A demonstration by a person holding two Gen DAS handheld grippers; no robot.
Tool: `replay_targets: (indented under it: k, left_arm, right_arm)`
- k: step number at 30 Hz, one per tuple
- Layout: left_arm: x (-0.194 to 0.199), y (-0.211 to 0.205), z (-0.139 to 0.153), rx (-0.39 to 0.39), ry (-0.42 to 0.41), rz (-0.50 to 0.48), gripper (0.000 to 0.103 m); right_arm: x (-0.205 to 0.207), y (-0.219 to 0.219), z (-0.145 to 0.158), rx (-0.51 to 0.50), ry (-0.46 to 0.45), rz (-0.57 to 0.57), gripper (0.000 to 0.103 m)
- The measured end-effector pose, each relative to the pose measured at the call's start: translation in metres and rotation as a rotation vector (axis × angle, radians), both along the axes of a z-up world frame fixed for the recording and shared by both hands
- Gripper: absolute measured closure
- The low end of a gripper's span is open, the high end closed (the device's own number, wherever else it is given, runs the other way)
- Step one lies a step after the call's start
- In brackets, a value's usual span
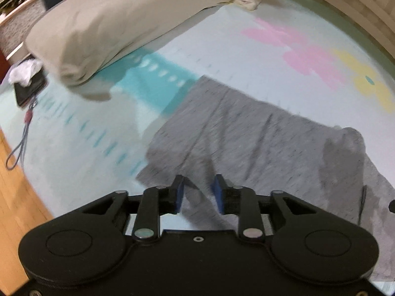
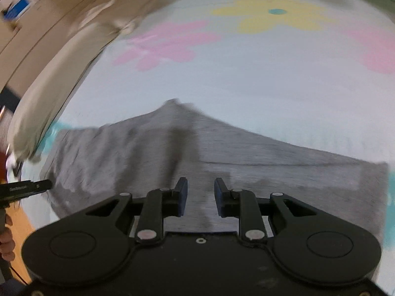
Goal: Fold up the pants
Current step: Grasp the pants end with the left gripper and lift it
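The gray pants [image 1: 259, 143] lie spread on the flowered bed sheet [image 1: 246, 49]. Both the left hand-held gripper [image 1: 198, 192] and the right hand-held gripper [image 2: 200, 192] are spread, pinching nothing. Only the left view shows the beige pillow [image 1: 111, 24] and a phone [image 1: 29, 86]

Grey pants [image 1: 259, 145] lie flat on pale flowered mat, wrinkled, one part folded over into a peak [image 2: 175, 106], edges blurred.

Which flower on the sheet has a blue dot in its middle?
The yellow flower print on the pale bed sheet has the teal-blue dot at its centre. The pink flower print beside it shows no dot.
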State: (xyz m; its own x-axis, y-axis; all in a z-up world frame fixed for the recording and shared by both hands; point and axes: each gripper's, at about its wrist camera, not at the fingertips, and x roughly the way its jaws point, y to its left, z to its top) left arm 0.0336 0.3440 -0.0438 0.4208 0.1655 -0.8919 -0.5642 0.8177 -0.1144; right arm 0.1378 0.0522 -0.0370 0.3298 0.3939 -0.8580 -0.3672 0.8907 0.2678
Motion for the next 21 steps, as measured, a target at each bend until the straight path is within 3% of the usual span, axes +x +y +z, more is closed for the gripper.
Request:
replay_targets:
  k: [4, 10, 18, 21]
  left_arm:
    - [-0.020, 0.012, -0.008, -0.071, -0.048, 0.085, 0.052]
    - [-0.016, 0.025, -0.033, -0.173, -0.053, 0.168, 0.041]
    - [0.000, 0.027, -0.038, -0.132, -0.169, 0.227, 0.026]
    - [0.004, 0.032, -0.040, -0.139, -0.205, 0.222, 0.031]
  right_arm:
    - [-0.001, 0.017, -0.007, -0.006, 0.013, 0.037, 0.078]
    - [0.001, 0.022, -0.010, -0.016, 0.022, 0.035, 0.078]
    - [0.002, 0.010, -0.011, 0.005, 0.022, 0.008, 0.078]
    - [0.007, 0.008, -0.016, 0.008, 0.024, -0.010, 0.078]
